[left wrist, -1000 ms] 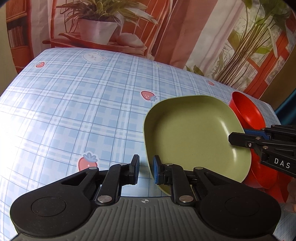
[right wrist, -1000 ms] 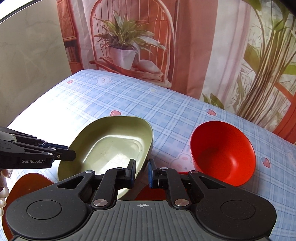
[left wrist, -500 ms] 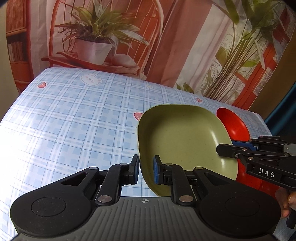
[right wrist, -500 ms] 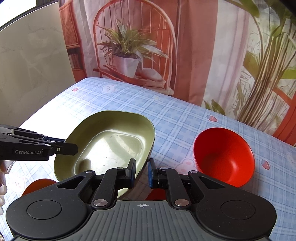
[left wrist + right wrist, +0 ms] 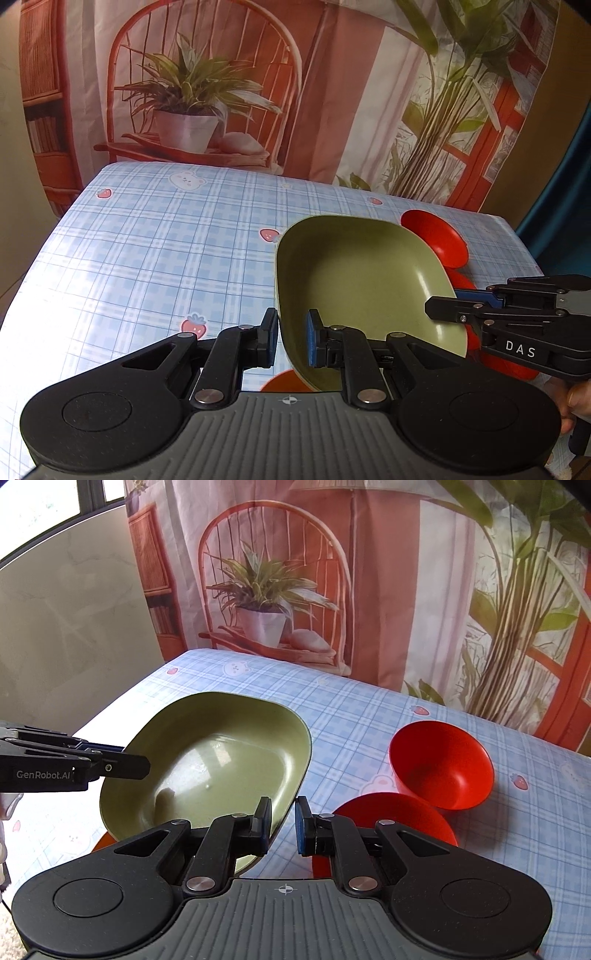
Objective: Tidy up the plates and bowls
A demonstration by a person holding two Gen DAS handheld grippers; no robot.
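You had the green plate [image 5: 362,291] off the table [image 5: 147,258], carried between both tools above its near right part and tilted, one rim higher than the other. Your left gripper [image 5: 290,338] pinched the plate's near left rim, its fingers [image 5: 314,339] closed on the wall with the rim between them. Your right gripper [image 5: 282,821] pinched the opposite rim the same way, with one pad inside the plate and the other outside.

Judging by that, the step in hand was the carry: the plate was up and had yet to be set down or stacked. Two red pieces lay below it, and a red bowl [image 5: 443,766] stood upright beside them toward the right edge. The next move called for keeping both grips level with each other so the plate did not twist, then choosing where it belongs and lowering it flat before either grip let go.

The right wrist view showed the red bowl whole and, just in front of it, a shallower red dish [image 5: 391,819], with another red edge under the plate's left side. The left wrist view hid most of these behind the plate, but it showed the bare left half of the table, where the plaid cloth [image 5: 129,236] lay free.
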